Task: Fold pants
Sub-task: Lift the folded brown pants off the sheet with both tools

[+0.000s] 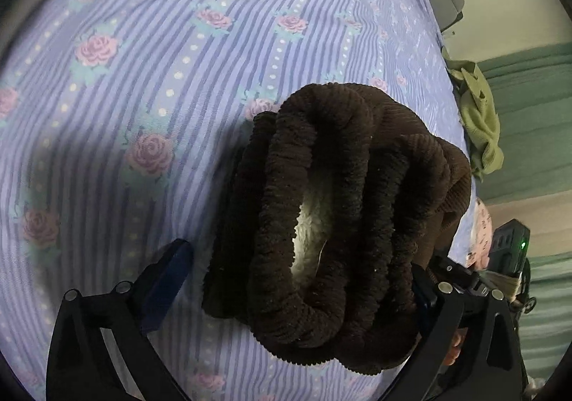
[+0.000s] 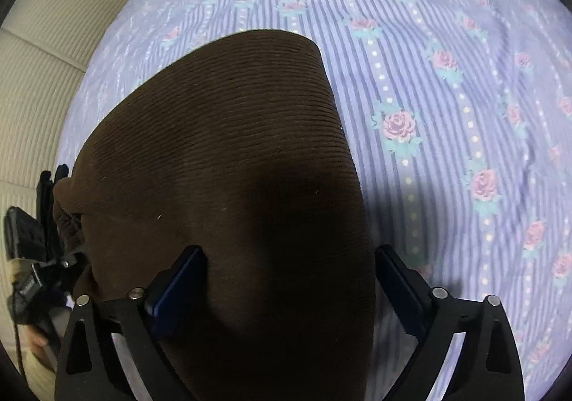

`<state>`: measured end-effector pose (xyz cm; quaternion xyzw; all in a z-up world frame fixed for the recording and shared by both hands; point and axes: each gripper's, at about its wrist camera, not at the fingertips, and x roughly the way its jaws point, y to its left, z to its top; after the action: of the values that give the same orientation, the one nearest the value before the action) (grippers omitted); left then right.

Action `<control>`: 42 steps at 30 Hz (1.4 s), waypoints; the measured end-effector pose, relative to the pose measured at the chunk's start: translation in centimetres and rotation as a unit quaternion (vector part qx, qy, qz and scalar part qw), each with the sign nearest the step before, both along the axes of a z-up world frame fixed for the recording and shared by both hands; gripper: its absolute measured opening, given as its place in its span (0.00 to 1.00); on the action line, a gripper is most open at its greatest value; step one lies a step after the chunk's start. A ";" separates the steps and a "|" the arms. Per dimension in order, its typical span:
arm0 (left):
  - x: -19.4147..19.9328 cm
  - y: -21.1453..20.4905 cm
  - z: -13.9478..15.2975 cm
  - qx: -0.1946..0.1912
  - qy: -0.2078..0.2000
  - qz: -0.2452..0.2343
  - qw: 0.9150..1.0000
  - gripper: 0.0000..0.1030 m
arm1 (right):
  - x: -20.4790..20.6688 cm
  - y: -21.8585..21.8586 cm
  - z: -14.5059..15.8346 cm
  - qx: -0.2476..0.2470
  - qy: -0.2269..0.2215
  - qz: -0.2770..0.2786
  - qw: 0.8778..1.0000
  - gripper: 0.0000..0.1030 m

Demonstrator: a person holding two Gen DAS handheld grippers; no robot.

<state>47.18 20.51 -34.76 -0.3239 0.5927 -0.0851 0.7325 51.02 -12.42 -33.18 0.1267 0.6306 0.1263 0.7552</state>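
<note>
The dark brown corduroy pants (image 1: 332,222) lie folded on the bed, with the bunched elastic waistband and white fleecy lining facing the left wrist view. My left gripper (image 1: 300,258) is open, its blue-padded fingers (image 1: 168,279) standing wide on either side of the waistband end. In the right wrist view the pants (image 2: 228,158) are a smooth brown slab running away from the camera. My right gripper (image 2: 289,272) is open, its fingers (image 2: 178,290) straddling the near end of the fold, the cloth filling the gap between them.
The bed sheet (image 1: 143,79) is lilac-striped with pink roses and also shows in the right wrist view (image 2: 447,115). A green garment (image 1: 479,122) lies at the bed's right edge. The left gripper's body (image 2: 39,240) shows at the left of the right wrist view, near a cream padded wall (image 2: 35,61).
</note>
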 end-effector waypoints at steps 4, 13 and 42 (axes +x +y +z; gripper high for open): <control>-0.1 -0.2 -0.1 -0.033 0.003 0.011 0.999 0.89 | 0.5 0.2 -0.4 0.013 0.005 -0.002 1.000 0.95; -1.1 -0.5 3.9 -0.024 -0.006 0.025 0.999 0.56 | -0.2 1.0 3.0 0.031 -0.007 0.018 0.999 0.51; -17.4 -4.7 30.0 0.045 -0.251 0.064 0.965 0.51 | -14.2 -2.8 28.4 0.077 -0.244 0.071 0.964 0.40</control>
<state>29.75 15.76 -4.74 -0.2966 0.3709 -0.0899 0.8754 36.86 -15.22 -4.77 0.1050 0.4234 0.2545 0.8631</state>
